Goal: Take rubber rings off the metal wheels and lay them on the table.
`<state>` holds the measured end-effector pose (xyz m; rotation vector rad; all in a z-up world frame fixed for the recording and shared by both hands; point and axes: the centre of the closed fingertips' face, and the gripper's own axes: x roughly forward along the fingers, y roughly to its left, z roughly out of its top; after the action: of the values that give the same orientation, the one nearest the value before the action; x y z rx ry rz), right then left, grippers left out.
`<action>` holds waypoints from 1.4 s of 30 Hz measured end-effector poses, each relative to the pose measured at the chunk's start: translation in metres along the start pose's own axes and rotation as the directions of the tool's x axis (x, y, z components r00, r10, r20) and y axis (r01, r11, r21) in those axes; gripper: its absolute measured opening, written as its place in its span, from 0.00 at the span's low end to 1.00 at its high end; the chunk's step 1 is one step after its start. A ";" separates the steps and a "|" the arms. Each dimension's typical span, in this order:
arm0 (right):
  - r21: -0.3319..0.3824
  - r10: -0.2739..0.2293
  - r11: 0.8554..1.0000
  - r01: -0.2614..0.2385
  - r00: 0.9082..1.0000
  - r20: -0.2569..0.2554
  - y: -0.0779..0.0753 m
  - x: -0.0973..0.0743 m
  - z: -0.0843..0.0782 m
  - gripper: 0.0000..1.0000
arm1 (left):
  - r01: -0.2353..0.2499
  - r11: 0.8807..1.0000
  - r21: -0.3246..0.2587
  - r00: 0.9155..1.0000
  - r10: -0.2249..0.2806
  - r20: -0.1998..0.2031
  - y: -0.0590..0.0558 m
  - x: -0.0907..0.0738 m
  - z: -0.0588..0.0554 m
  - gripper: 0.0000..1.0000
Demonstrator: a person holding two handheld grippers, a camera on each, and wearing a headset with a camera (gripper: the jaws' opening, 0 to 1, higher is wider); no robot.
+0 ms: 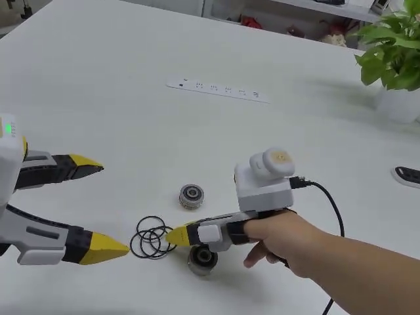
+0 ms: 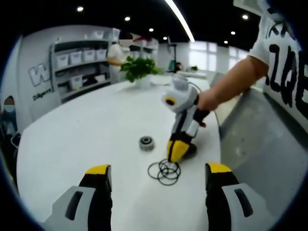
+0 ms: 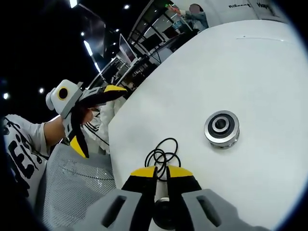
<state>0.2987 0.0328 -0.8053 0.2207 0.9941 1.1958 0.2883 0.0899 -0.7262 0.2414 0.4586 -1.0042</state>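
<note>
Several black rubber rings lie in a loose pile on the white table. My right gripper is shut with its yellow tips at the pile's edge, and a black ring loop runs into them. One metal wheel lies just under this gripper's jaws. A second metal wheel lies flat a little beyond the pile. My left gripper is open and empty, left of the pile.
A white power strip lies further back on the table. A potted plant stands at the far right, and a dark flat object lies at the right edge. The right gripper's black cable trails over the hand.
</note>
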 end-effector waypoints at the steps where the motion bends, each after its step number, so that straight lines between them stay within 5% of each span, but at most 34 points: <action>1: -0.001 0.000 1.000 0.000 1.000 0.000 0.000 0.000 0.000 0.05 | 0.000 1.000 0.000 1.000 0.000 -0.001 0.000 0.000 0.000 0.81; 22: -0.017 -0.009 1.000 0.010 0.998 0.059 0.004 -0.017 0.015 0.12 | 0.001 1.000 0.014 1.000 -0.001 -0.002 -0.002 -0.002 0.006 0.81; 42: -0.103 -0.026 0.994 0.043 0.987 0.159 0.015 -0.058 0.033 0.21 | -0.017 1.000 0.025 1.000 0.016 0.021 -0.001 -0.010 0.020 0.82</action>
<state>0.3124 0.0005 -0.7463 0.2098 0.7913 1.1767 0.2884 0.0885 -0.7036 0.2562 0.4244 -0.9958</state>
